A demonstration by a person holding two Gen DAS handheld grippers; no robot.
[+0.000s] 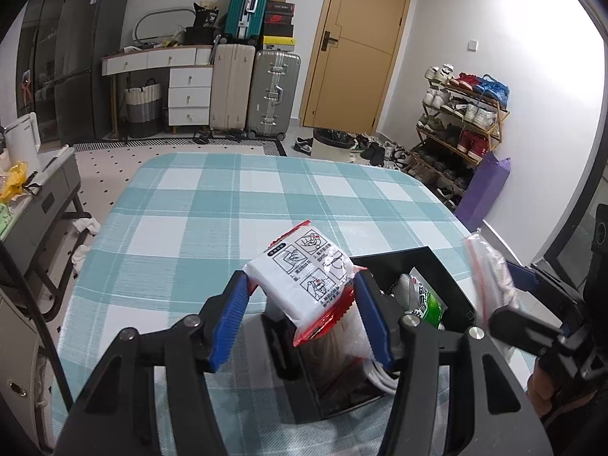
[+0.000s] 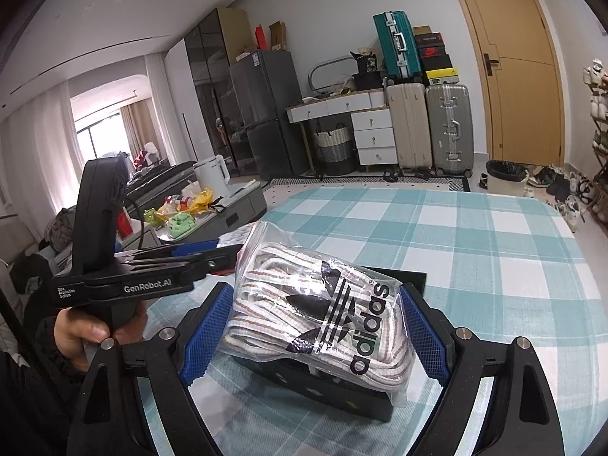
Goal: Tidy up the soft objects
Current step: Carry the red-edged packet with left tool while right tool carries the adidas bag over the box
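The left tongs [image 1: 300, 317] are partly closed and pinch a white and red packet [image 1: 309, 283] between the blue pads. The packet is held up over a black box [image 1: 437, 266]. The right tongs [image 2: 315, 336] are spread wide and squeeze a clear bag of striped socks [image 2: 323, 311] over the same box. Inside the box sits a green and white pack [image 1: 427, 300]. The box stands on the worktop with its blue checked cloth [image 1: 228, 205]. Far back are suitcases [image 1: 254, 87] and a yellow door [image 1: 359, 43].
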